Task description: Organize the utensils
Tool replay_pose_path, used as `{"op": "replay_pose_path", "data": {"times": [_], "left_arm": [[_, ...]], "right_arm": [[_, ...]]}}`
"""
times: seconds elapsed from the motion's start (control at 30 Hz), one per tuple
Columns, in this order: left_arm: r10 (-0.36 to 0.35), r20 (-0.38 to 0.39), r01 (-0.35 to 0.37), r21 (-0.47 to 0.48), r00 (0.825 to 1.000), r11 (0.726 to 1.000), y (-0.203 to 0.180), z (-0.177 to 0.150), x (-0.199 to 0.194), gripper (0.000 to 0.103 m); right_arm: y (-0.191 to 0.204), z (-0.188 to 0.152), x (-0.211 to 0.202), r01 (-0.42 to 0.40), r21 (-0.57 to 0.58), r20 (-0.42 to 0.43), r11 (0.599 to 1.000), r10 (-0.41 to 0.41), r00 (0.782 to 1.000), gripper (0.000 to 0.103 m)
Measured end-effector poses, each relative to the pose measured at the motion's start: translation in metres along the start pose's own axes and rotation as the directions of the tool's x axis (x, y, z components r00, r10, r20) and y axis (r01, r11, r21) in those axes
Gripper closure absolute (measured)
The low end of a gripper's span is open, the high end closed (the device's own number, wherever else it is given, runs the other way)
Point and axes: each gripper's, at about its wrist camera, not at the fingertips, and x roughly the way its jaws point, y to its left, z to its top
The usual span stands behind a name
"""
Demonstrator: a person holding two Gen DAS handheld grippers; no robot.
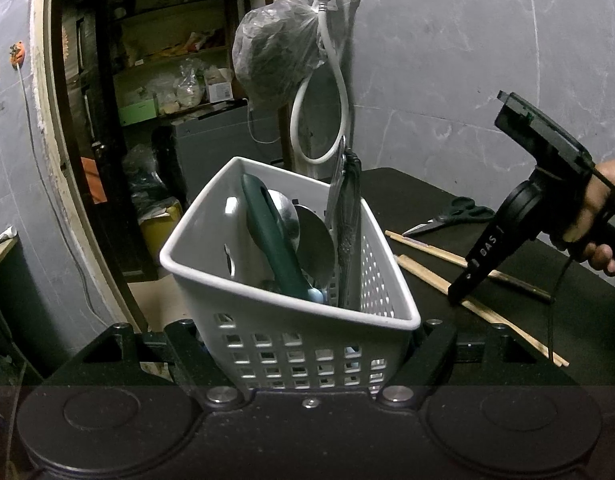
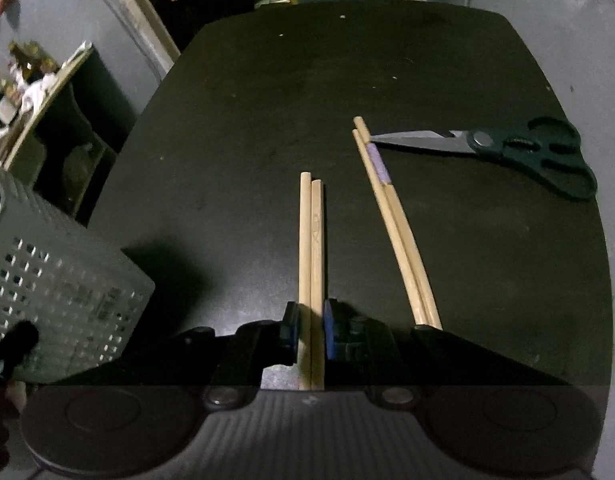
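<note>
A white perforated basket [image 1: 291,344] stands tilted between the fingers of my left gripper [image 1: 307,332], which is shut on its sides. Inside it are a green-handled utensil [image 1: 273,240], steel ladles [image 1: 315,240] and dark handles [image 1: 349,216]. The basket [image 2: 47,280] also shows at the left of the right wrist view. On the black table [image 2: 267,100] my right gripper [image 2: 311,324] points steeply down, its blue pads [image 2: 330,330] shut on a pair of wooden chopsticks [image 2: 310,240]. In the left wrist view the right gripper [image 1: 457,294] meets these chopsticks [image 1: 431,278] to the basket's right.
A second chopstick pair [image 2: 391,220] with a purple band lies to the right, and black-handled scissors [image 2: 507,152] beyond it. A hand [image 1: 595,232] holds the right gripper. A tap with a white hose [image 1: 327,80] and a plastic bag [image 1: 275,56] hang behind the basket, beside a doorway.
</note>
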Motion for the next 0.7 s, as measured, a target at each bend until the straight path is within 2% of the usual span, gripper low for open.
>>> {"op": "replay_pose_path", "data": {"times": [0.1,0.23,0.37,0.4,0.5,0.63,0.7], "left_arm": [[-0.001,0.0,0.001,0.0,1.0,1.0,-0.001,0.0,0.001,0.025],[-0.001,0.001,0.001,0.0,1.0,1.0,-0.001,0.001,0.002,0.025],[-0.001,0.001,0.001,-0.001,1.0,1.0,-0.001,0.001,0.002,0.025],[-0.001,0.001,0.001,-0.001,1.0,1.0,-0.002,0.001,0.002,0.025],[0.0,0.002,0.0,-0.001,1.0,1.0,-0.001,0.0,0.002,0.025],[-0.002,0.002,0.002,0.001,1.0,1.0,-0.001,0.0,0.002,0.025],[-0.001,0.002,0.001,0.003,1.0,1.0,-0.001,0.001,0.002,0.025]], "right_arm": [[-0.001,-0.004,-0.002,0.005,-0.002,0.009,1.0,-0.005,1.0,0.09],[0.01,-0.009,-0.005,0.05,-0.084,0.009,0.995,-0.049,0.999,0.09],[0.005,-0.014,-0.007,0.014,-0.042,0.023,0.999,-0.013,1.0,0.09],[0.003,-0.015,-0.009,-0.002,-0.026,0.033,1.0,0.003,0.999,0.103],[-0.005,-0.016,-0.012,-0.046,0.017,0.059,0.999,0.045,0.997,0.103],[-0.006,-0.02,-0.007,-0.054,0.026,0.046,0.998,0.052,0.998,0.103],[-0.005,-0.021,-0.007,-0.066,0.037,0.051,0.997,0.064,0.997,0.095]]}}
